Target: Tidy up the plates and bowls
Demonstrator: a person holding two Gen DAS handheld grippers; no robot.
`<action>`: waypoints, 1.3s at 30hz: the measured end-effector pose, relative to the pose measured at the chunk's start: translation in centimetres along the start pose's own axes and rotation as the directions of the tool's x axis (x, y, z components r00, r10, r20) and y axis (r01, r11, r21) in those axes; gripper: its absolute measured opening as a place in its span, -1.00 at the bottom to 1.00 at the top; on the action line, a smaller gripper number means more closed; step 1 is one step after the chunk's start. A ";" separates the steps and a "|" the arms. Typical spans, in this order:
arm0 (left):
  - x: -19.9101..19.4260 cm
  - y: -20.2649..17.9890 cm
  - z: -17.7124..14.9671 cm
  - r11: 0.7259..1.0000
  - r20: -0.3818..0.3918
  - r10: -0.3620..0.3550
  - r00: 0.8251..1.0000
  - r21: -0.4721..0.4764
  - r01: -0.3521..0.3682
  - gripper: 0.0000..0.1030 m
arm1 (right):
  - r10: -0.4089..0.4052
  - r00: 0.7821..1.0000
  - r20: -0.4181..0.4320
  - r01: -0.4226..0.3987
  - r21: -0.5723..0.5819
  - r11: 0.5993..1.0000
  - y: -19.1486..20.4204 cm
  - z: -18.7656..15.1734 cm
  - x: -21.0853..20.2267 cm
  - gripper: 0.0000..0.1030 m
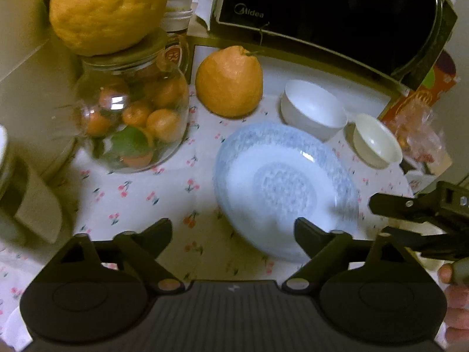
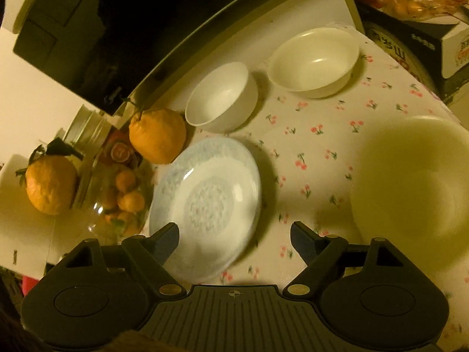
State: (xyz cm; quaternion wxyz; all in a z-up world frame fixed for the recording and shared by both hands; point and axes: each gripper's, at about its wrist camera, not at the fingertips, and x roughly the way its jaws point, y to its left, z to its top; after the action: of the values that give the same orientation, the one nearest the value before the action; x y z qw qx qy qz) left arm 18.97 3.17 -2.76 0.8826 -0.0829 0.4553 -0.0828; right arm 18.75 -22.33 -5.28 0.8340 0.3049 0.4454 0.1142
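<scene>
both claws spread, empty: left gripper (image 1: pixel 233 228), right gripper (image 2: pixel 234 231). blue plate (image 2: pixel 205 202) just under them, flat on the cloth; white bowl (image 2: pixel 219 96) and cream bowl (image 2: pixel 313 61) beyond it. pinch its near rim, lift level.

tbl (image 2: pixel 322 146) cherry cloth | on it: plate (image 2: pixel 211 199), 3 bowls (image 2: pixel 222 96), orange (image 2: pixel 158 135), jar (image 1: pixel 132 111)

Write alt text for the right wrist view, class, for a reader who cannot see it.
An open right gripper hovers over a pale blue plate on a cherry-print tablecloth. Behind the plate stand a white bowl and a cream bowl; a larger cream dish sits right, an orange fruit left.
</scene>
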 end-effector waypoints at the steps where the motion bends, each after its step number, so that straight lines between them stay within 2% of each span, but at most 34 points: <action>1: 0.4 0.2 0.1 1.000 -0.001 -0.011 1.000 -0.008 0.011 0.58 | 0.009 1.000 -0.001 -0.009 -0.005 1.000 0.0 0.1 0.4 0.65; 6: 2.4 1.1 0.4 0.998 -0.007 -0.036 0.999 -0.056 0.036 0.27 | 0.029 1.000 0.002 -0.029 -0.020 0.999 0.0 0.4 2.3 0.62; 9: 3.3 1.7 0.4 0.993 0.000 -0.059 0.998 -0.098 0.059 0.12 | 0.024 1.000 0.013 -0.024 -0.021 0.999 -0.2 0.5 3.2 0.52; 12: 3.9 2.0 0.5 0.989 0.012 -0.074 0.997 -0.124 0.075 0.03 | 0.023 1.000 0.013 -0.023 0.003 1.000 -0.6 0.7 4.1 0.32; 14: 4.1 1.9 0.6 0.989 0.034 -0.075 0.997 -0.128 0.079 -0.03 | 0.022 1.000 0.015 -0.023 0.023 0.999 -1.0 0.7 4.5 0.11; 21: 5.1 2.2 1.1 0.980 0.059 -0.078 0.995 -0.176 0.088 -0.31 | 0.023 0.998 0.052 -0.026 0.055 0.998 -1.6 1.0 4.9 -0.25; 23: 5.2 2.1 1.1 0.981 0.062 -0.073 0.995 -0.177 0.083 -0.38 | 0.018 0.998 0.058 -0.022 0.060 0.998 -1.7 1.1 5.0 -0.43; 29: 5.5 2.3 1.0 0.979 0.063 -0.066 0.996 -0.189 0.077 -0.66 | -0.008 0.997 0.071 0.003 0.064 0.998 -2.0 0.9 4.9 -0.68; 32: 5.5 2.5 0.9 0.979 0.066 -0.064 0.996 -0.188 0.076 -0.74 | -0.014 0.997 0.072 0.010 0.063 0.998 -2.2 0.9 4.9 -0.75; 39: 5.3 2.3 0.9 0.982 0.071 -0.064 0.995 -0.173 0.075 -0.75 | -0.038 0.996 0.083 0.035 0.036 0.999 -1.5 0.8 4.7 -0.76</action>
State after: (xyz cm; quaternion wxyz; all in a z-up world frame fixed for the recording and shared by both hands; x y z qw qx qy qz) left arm 22.87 4.26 -6.95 0.8828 -0.1789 0.4286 -0.0703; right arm 22.03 -21.69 -9.05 0.8484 0.3156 0.4176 0.0785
